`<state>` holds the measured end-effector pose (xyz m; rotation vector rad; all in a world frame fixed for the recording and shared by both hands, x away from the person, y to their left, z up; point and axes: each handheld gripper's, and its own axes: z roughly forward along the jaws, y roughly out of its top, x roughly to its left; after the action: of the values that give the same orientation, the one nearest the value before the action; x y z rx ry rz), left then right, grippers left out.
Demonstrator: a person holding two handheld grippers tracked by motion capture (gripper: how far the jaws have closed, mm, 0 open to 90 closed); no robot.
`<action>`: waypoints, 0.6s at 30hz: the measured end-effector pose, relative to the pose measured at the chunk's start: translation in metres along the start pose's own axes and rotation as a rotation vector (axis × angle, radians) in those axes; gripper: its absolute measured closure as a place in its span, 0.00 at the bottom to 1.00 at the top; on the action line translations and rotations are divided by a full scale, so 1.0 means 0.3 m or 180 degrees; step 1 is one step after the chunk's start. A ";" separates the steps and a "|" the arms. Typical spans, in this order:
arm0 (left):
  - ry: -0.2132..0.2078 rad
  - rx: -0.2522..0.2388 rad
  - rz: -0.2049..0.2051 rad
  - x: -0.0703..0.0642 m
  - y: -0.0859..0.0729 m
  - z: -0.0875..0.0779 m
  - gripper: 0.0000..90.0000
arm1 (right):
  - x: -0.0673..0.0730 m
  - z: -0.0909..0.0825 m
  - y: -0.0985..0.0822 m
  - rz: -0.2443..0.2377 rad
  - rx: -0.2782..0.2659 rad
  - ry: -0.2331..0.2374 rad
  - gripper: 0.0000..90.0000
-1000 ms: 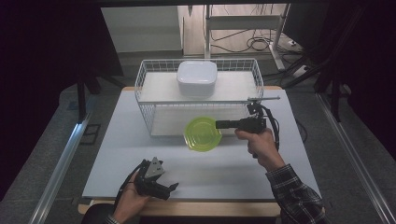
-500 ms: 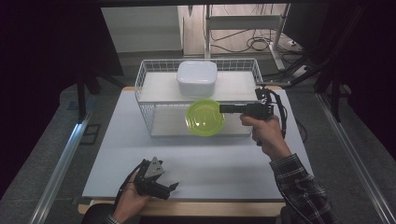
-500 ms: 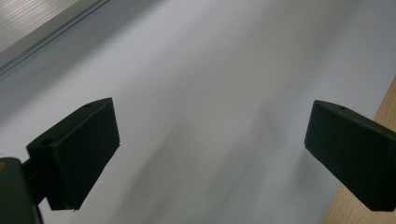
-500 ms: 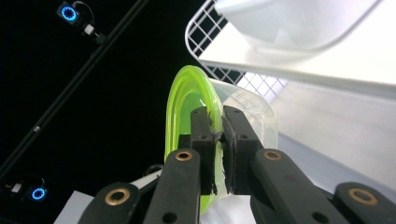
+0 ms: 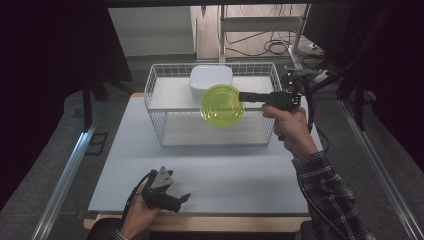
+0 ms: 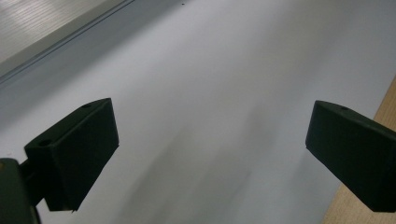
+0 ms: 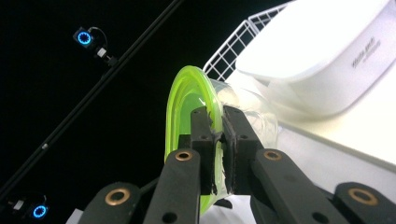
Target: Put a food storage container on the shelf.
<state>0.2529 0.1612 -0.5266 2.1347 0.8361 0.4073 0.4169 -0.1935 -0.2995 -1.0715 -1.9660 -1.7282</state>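
Jaws of the right gripper (image 5: 250, 96) pinch the rim of a lime-green plastic bowl (image 5: 222, 105), held on edge above the wire basket (image 5: 159, 107), just in front of the white lidded container (image 5: 210, 80). Judgement: if the bowl is bound for the basket, clear the rim wires and the container, level it, then release. Left gripper (image 5: 172, 198) rests low on the worktop (image 5: 215, 165).

Left gripper view: jaws spread wide, holding nothing, above bare worktop (image 6: 219, 93).

Right gripper view: jaws clamped on the bowl (image 7: 184, 100) wall, rim tilted, container (image 7: 322, 56) just beside.

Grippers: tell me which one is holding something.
The right gripper, shut on the rim of the green bowl over the wire basket. The left gripper is open near the table's near edge.
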 end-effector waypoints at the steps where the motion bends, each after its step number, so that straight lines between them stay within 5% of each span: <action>1: -0.0001 0.0003 0.0001 0.000 0.000 0.001 0.02 | 0.003 0.000 0.007 0.0009 -0.0017 0.0002 0.93; 18: -0.0021 0.0012 0.0007 -0.002 0.000 0.000 0.02 | 0.062 0.034 0.158 -0.0042 -0.0248 -0.0138 0.93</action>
<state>0.2525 0.1608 -0.5268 2.1397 0.8314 0.3999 0.4402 -0.1782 -0.2556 -1.1337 -1.9501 -1.8167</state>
